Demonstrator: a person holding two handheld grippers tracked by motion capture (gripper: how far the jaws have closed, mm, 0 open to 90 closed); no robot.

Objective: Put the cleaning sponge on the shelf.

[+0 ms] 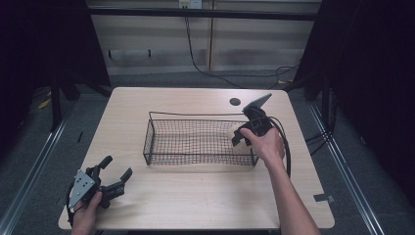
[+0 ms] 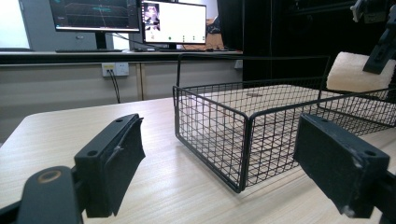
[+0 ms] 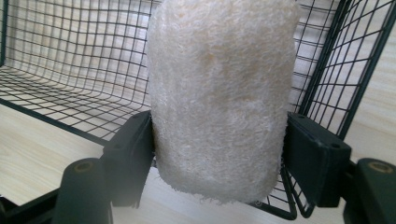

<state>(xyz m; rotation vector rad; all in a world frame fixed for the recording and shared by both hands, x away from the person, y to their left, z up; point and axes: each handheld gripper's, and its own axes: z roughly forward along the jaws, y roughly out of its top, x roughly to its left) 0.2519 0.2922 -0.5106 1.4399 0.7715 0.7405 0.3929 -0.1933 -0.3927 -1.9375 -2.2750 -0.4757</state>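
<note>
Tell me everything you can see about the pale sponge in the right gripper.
The cream, fuzzy-textured oblong sponge looks soft and fibrous, with rounded ends and a faint yellowish patch. The right gripper has its black jaws pressed on its two sides, holding it lengthwise away from the camera. It hangs over the right end of the black wire mesh basket, above the basket floor.

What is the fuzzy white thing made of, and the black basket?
The fuzzy pad looks like loofah or coarse sponge: cream, matte, with rough fibres all over. The basket looks like thin metal wire with a black coating: straight rods crossing in a see-through grid.
</note>
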